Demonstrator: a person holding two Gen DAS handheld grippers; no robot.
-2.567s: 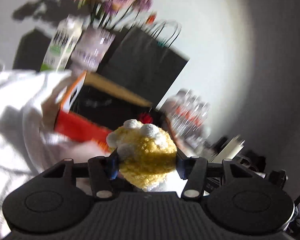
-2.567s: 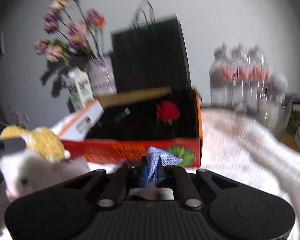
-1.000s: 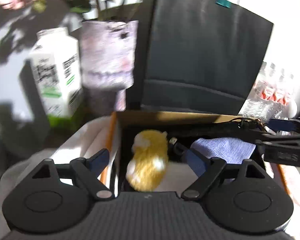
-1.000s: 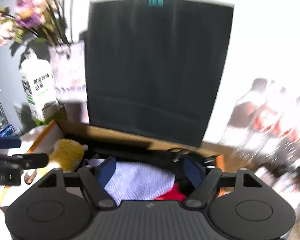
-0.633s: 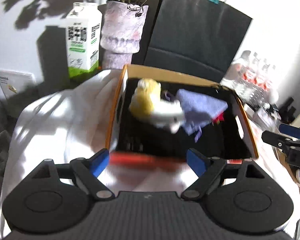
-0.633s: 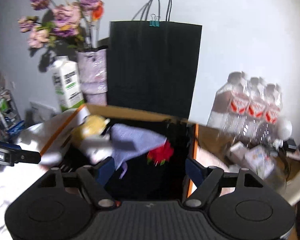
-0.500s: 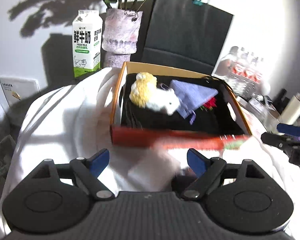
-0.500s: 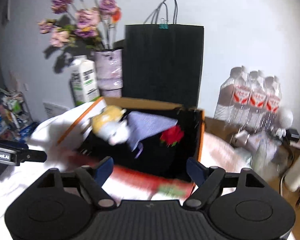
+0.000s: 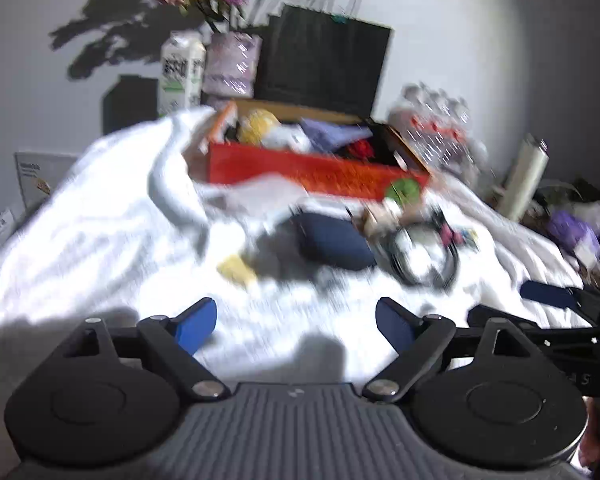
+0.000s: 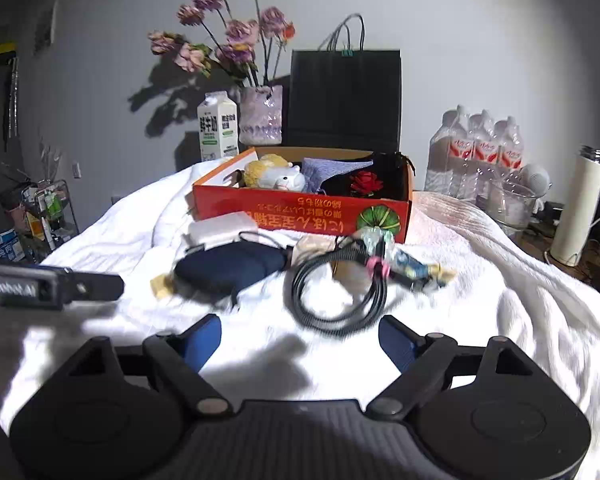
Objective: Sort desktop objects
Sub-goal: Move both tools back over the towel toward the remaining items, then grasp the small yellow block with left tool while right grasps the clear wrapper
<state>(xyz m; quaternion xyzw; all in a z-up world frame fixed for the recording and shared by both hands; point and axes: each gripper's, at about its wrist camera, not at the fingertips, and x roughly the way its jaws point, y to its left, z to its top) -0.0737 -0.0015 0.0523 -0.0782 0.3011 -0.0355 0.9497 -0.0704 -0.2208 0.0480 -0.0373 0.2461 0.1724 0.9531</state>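
An orange cardboard box (image 10: 300,210) stands at the back of the white cloth. It holds a yellow and white plush toy (image 10: 274,176), a lilac cloth (image 10: 332,168) and a red flower (image 10: 366,183). In front of it lie a navy pouch (image 10: 230,266), a white charger block (image 10: 220,228), a coiled black cable (image 10: 336,292), a small yellow piece (image 10: 160,282) and small wrapped items (image 10: 404,260). My left gripper (image 9: 296,320) is open and empty, low over the near cloth. My right gripper (image 10: 300,336) is open and empty, just short of the cable.
A black paper bag (image 10: 346,100), a vase of flowers (image 10: 260,120) and a milk carton (image 10: 218,126) stand behind the box. Water bottles (image 10: 476,152), a glass jug (image 10: 508,204) and a white flask (image 10: 578,208) stand at the right. A shelf (image 10: 40,216) is at the left.
Both grippers let go of the plush toy and the lilac cloth in the box, then pulled back toward the near side of the cloth. Both stay open.
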